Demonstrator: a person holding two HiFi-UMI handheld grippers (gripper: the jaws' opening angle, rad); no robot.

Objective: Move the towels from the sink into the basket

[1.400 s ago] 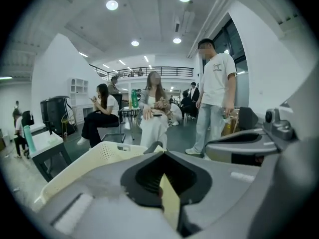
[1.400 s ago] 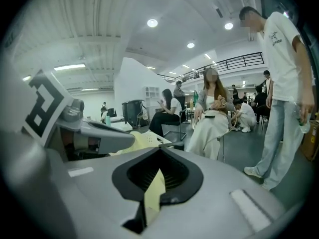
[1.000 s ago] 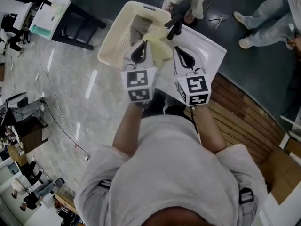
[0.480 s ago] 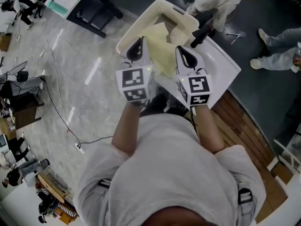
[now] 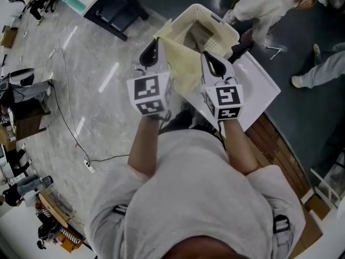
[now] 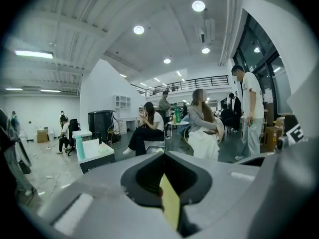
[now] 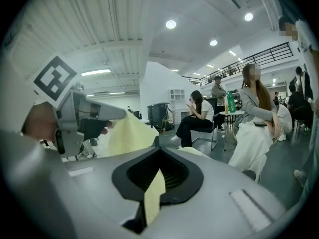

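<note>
The left tool (image 5: 152, 52) is shut tight on one edge of the yellow towel (image 5: 183, 69). The right tool (image 5: 213, 63) is shut tight on the other edge. The towel hangs spread out between the two tools, up in the air, just at the near side of the basket (image 5: 221, 21). It is out of the sink (image 5: 259, 88) but not in the basket yet.

What could go wrong? Each tool pinches only a thin bit of cloth. If one lets go too soon, or before the towel is over the middle of the basket, the towel may flop over the rim and slide down to the floor (image 5: 91, 90).
</note>
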